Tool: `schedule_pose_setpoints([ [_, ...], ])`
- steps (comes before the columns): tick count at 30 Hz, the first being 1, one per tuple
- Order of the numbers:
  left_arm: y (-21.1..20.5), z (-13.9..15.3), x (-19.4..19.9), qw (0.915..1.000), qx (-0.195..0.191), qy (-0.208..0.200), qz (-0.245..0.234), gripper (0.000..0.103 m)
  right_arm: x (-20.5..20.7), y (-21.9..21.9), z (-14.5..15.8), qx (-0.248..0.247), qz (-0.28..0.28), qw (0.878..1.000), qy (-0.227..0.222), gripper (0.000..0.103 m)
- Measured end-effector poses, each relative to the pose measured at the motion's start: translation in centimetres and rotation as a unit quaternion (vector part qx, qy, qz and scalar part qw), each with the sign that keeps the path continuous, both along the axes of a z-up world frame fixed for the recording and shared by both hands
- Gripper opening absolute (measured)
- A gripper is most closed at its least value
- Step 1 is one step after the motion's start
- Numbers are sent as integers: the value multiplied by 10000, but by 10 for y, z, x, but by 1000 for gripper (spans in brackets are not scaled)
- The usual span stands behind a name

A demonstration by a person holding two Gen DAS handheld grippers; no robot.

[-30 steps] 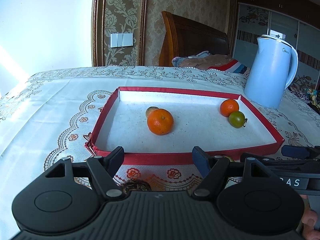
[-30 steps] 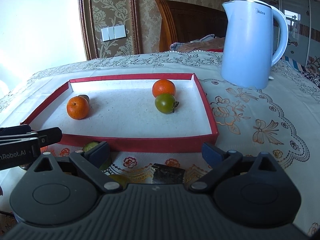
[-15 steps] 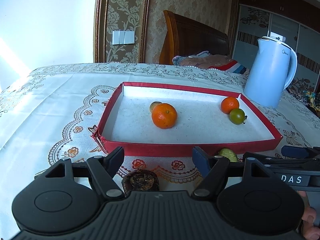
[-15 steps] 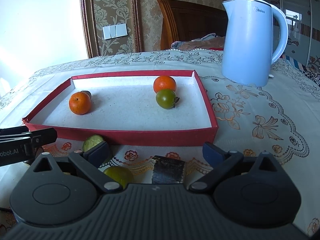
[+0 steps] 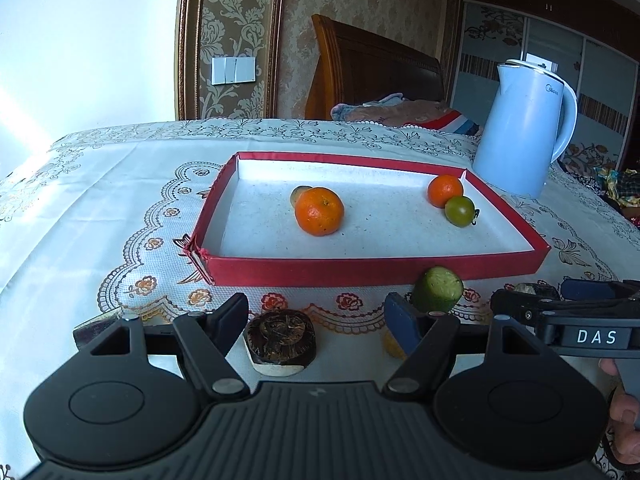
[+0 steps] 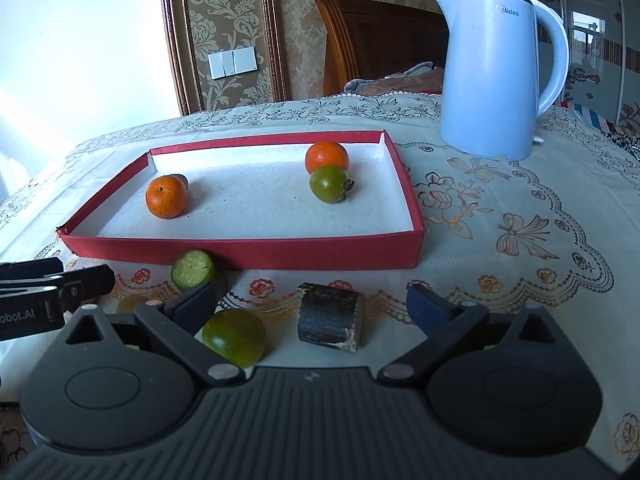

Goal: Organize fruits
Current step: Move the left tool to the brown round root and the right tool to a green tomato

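Note:
A red-walled tray [image 5: 376, 269] [image 6: 248, 255] holds two oranges [image 5: 319, 211] [image 5: 445, 191], a green tomato [image 5: 459, 211] [image 6: 329, 184] and a small brownish fruit [image 5: 299, 194] behind the near orange. In front of the tray lie a cucumber piece [image 5: 437, 289] [image 6: 193, 270], a dark brown chunk [image 5: 280, 339] [image 6: 330, 317], a green tomato [image 6: 234, 336] and a yellowish fruit [image 6: 130, 303]. My left gripper [image 5: 317, 316] is open, with one chunk between its fingers. My right gripper [image 6: 312, 304] is open over another chunk and the tomato.
A light blue kettle [image 5: 524, 128] [image 6: 494, 72] stands right of the tray on the embroidered tablecloth. A wooden headboard [image 5: 376, 68] and bedding lie beyond the table's far edge. The other gripper shows at each view's side [image 5: 580, 320] [image 6: 48, 288].
Both grippers have drawn back toward me and risen, so the tray looks farther off and the loose pieces in front of it have come into view. The jaws stay open.

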State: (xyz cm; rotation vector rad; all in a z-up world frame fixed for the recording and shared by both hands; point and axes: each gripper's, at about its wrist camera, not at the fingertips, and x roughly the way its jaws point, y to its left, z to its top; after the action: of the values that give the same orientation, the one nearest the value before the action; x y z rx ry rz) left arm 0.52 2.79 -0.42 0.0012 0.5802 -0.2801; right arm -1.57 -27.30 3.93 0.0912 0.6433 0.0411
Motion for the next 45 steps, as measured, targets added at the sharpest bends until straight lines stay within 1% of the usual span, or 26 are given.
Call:
schedule_pose_setpoints([
  [2, 0, -2, -4, 10000, 66, -4, -42, 75, -6, -3, 0, 61, 13, 10000, -25, 103],
  [9, -1, -5, -12, 9997, 204, -44, -84, 76, -25, -11, -2, 212, 90, 9997, -108, 103],
  [16, 0, -8, -6, 9996, 272, 70, 65, 76, -37, -19, -5, 370, 219, 9991, -29, 103],
  [19, -1, -12, -1, 9989, 383, 211, 188, 76, -44, -18, -5, 300, 299, 9991, -39, 103],
  [21, 1, -14, 3, 9986, 366, 316, 230, 76, -44, -14, -5, 222, 370, 9991, -44, 103],
  [23, 2, -14, 3, 9985, 375, 315, 254, 76, -43, -10, -6, 126, 468, 9988, -31, 103],
  [27, -2, -16, 2, 9979, 523, 290, 254, 76, -43, 1, -5, -124, 625, 9980, -27, 103],
  [29, -3, -16, 1, 9978, 534, 286, 254, 76, -44, 6, -5, -207, 667, 9976, -12, 101],
  [30, -2, -16, 1, 9979, 518, 294, 255, 76, -43, 7, -5, -203, 681, 9975, 10, 98],
  [33, -2, -15, 2, 9979, 519, 294, 254, 76, -41, 11, -5, -131, 792, 9967, 80, 95],
  [37, -1, -15, 1, 9979, 516, 293, 252, 76, -37, 20, -5, -274, 898, 9955, 110, 90],
  [39, -1, -15, 1, 9980, 506, 292, 248, 76, -37, 22, -4, -273, 929, 9952, 118, 84],
  [43, -1, -15, 1, 9982, 486, 284, 220, 76, -32, 25, -5, -293, 926, 9952, 121, 82],
  [45, -2, -15, 1, 9982, 488, 281, 206, 76, -30, 26, -5, -289, 924, 9952, 154, 79],
])
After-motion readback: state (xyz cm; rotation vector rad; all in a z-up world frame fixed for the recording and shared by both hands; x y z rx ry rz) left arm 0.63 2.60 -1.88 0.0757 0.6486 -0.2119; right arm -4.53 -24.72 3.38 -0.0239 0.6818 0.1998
